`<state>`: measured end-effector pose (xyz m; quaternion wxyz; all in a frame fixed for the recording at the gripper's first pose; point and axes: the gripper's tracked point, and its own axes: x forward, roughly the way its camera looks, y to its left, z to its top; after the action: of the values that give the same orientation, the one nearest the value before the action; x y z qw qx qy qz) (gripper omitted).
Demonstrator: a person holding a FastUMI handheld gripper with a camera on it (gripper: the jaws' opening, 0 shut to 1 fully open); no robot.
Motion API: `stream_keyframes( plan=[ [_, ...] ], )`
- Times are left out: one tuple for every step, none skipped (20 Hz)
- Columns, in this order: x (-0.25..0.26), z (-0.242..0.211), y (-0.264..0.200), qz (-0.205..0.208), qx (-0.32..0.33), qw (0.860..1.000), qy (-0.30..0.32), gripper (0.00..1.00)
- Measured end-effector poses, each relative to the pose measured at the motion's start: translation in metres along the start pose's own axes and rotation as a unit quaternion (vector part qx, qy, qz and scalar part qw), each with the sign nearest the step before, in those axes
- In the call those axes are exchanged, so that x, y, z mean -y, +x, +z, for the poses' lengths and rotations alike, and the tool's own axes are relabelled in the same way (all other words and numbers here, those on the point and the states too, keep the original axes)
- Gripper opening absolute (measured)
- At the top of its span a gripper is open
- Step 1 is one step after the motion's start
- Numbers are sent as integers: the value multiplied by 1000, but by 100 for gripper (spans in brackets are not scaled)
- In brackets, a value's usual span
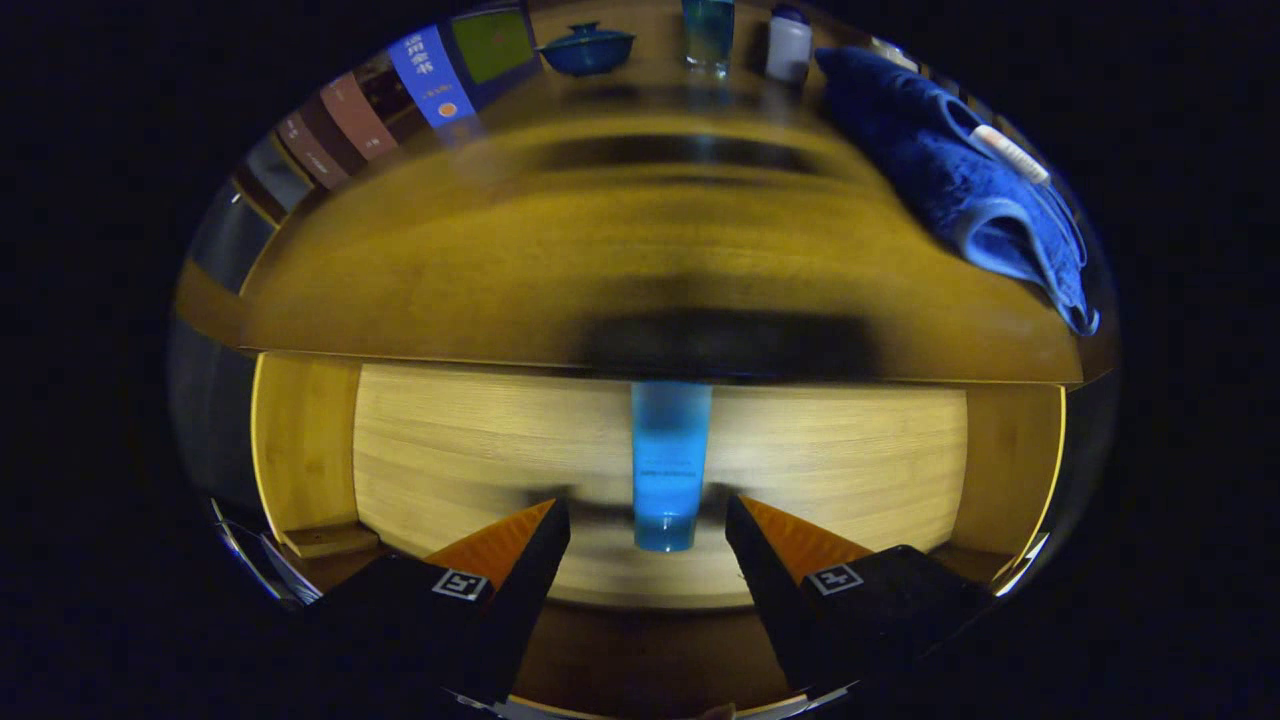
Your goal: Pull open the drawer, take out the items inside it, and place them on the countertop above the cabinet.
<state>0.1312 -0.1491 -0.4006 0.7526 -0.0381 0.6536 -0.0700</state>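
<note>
Gripper (648, 520): we record its fingers spread wide, pressing on nothing, poised over the open drawer (450, 450). Between the fingertips and just ahead of them we list one blue tube (668, 460), a slim translucent item lying lengthwise on the drawer's pale wooden floor, its near end level with the fingertips and its far end running under the countertop's front edge; neither finger touches it. We note the drawer's wooden side walls to left and right, and a small wooden block (325, 540) in its near left corner. Beyond and above the drawer we enter the countertop (500, 270), a glossy yellow-brown wooden surface, blurred in the view, with a dark band along its near edge at centre. On its right side we count a blue towel (950, 180), crumpled, with a small white stick-like object (1012, 153) lying on top of it. Along the far edge we catalogue a blue lidded bowl (587, 48), a blue-tinted glass (708, 35) to its right, and a white bottle (788, 45) just beside the towel. At far left stands a leaning row of books (400, 95).
</note>
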Motion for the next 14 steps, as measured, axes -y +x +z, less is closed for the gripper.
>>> stream_keyframes(
  plan=[
    [2, 1, 0, -9, -1, 1000, 4, 97],
    [2, 2, 10, -15, -2, 1000, 7, 89],
    [4, 3, 15, -18, -4, 1000, 7, 81],
    [6, -2, 13, -16, -26, 999, 10, 73],
    [6, 7, -1, -20, -17, 999, 32, 65],
    [7, 2, 9, -19, -20, 999, 34, 57],
    [9, 2, 4, -19, -21, 999, 28, 49],
    [10, -7, 4, -16, -20, 999, 23, 41],
    [5, -10, 0, -2, -17, 1000, 22, 33],
    [-1, -15, -6, 14, -16, 1000, 22, 33],
    [-4, -19, -14, 24, -14, 999, 20, 33],
    [-8, -24, -25, 28, -12, 999, 13, 33],
    [-8, -29, -33, 33, -9, 999, 7, 33],
    [-8, -34, -46, 38, -5, 999, 4, 33]
  ],
)
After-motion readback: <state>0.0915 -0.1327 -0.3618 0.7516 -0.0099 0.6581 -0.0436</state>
